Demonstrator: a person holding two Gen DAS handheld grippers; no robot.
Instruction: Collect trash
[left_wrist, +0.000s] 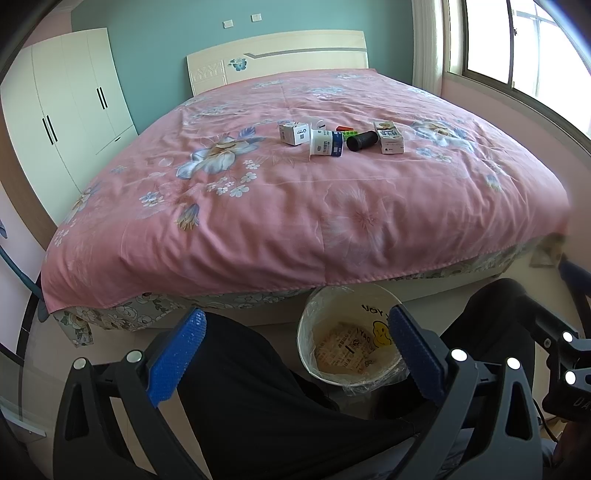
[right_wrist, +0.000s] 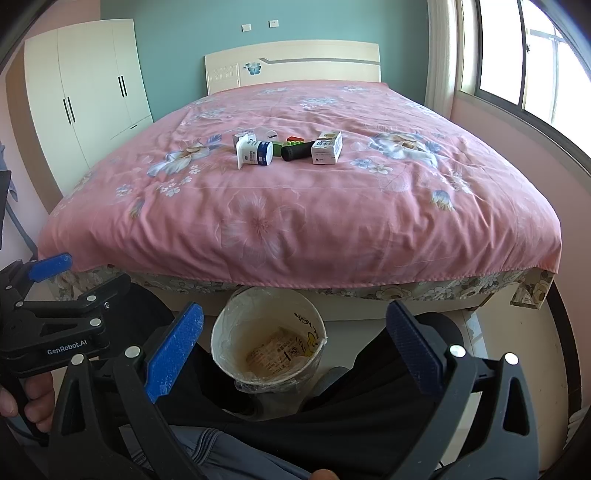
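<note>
Room: bedroom, pink bed (left_wrist: 295, 206) filling mid frame in both views.
Trash: cup (left_wrist: 327, 142), black tube (left_wrist: 362, 140), carton (left_wrist: 388, 137), small box (left_wrist: 294, 133) clustered at upper centre, well apart from both claws.
Bin: bin (left_wrist: 314, 314) at lower centre, below the bed edge.
Left claw (left_wrist: 295, 354): spread, empty.
Right claw (right_wrist: 295, 350): spread, empty.
Axis: tube is laid slantwise, upper right to lower left.
Nearer: judged about equal; carton lies rightward, small box leftward.

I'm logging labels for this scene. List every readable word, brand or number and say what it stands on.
"GenRobot.AI": on the left gripper, seen from the right wrist.
"YOU" and "DAY!": printed inside the trash bin, beside a yellow smiley.
Print on the wrapper in the bin: too blurred.
Labels on the white cup, small white box and carton: too small.
</note>
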